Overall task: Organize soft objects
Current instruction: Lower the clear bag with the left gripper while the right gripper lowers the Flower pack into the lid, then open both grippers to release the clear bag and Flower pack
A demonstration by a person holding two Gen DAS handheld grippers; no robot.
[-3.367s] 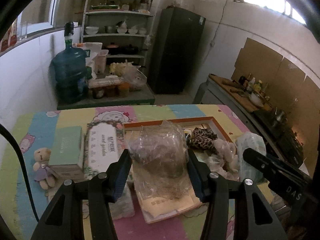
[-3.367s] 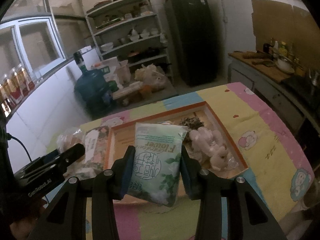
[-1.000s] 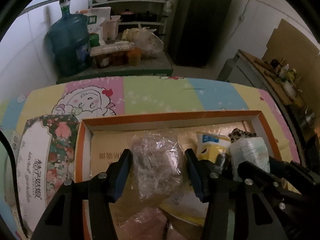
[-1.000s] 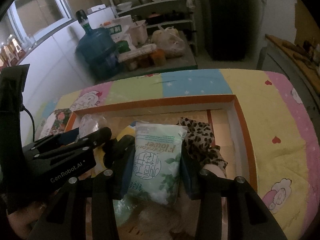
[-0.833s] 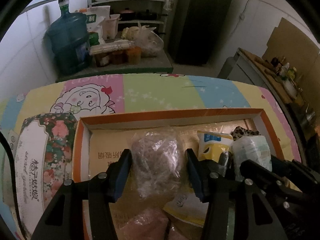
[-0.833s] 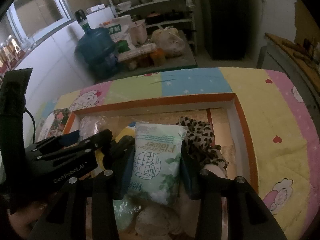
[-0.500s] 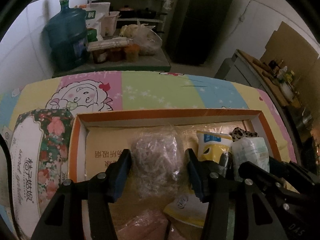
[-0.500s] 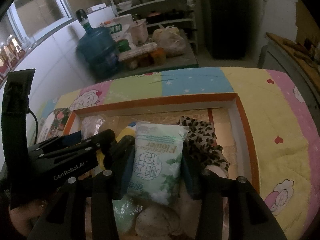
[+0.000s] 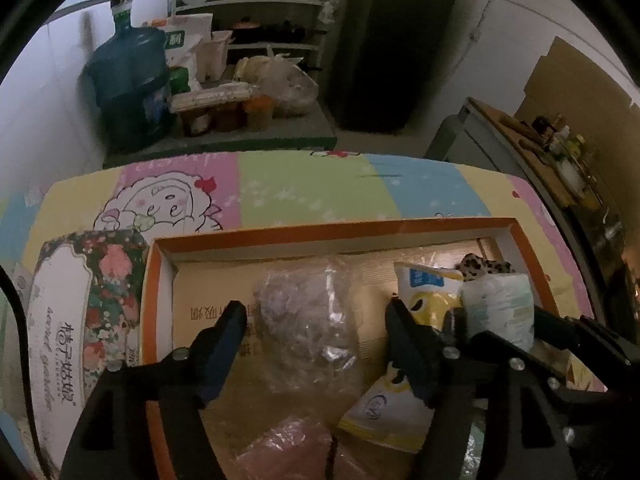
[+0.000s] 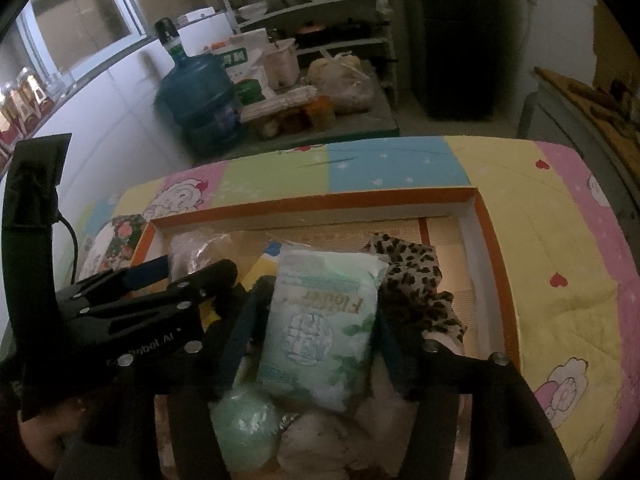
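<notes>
My left claw (image 9: 312, 320) had just opened around the crinkled clear plastic bag (image 9: 308, 328); my right claw (image 10: 316, 312) likewise around the pale-green tissue pack (image 10: 324, 328), inside the orange-rimmed cardboard box (image 9: 332, 230), its far strip bare.

One orange-rimmed box (image 9: 332, 230) on the table — inside it one clear crinkly bag (image 9: 308, 320), one yellow pouch (image 9: 424, 300), one green tissue pack (image 10: 320, 328), one leopard-print cloth (image 10: 412, 276) and one pale green ball (image 10: 244, 424). Beside the box, one floral carton (image 9: 80, 320). Behind — one blue water jug (image 9: 128, 88).
</notes>
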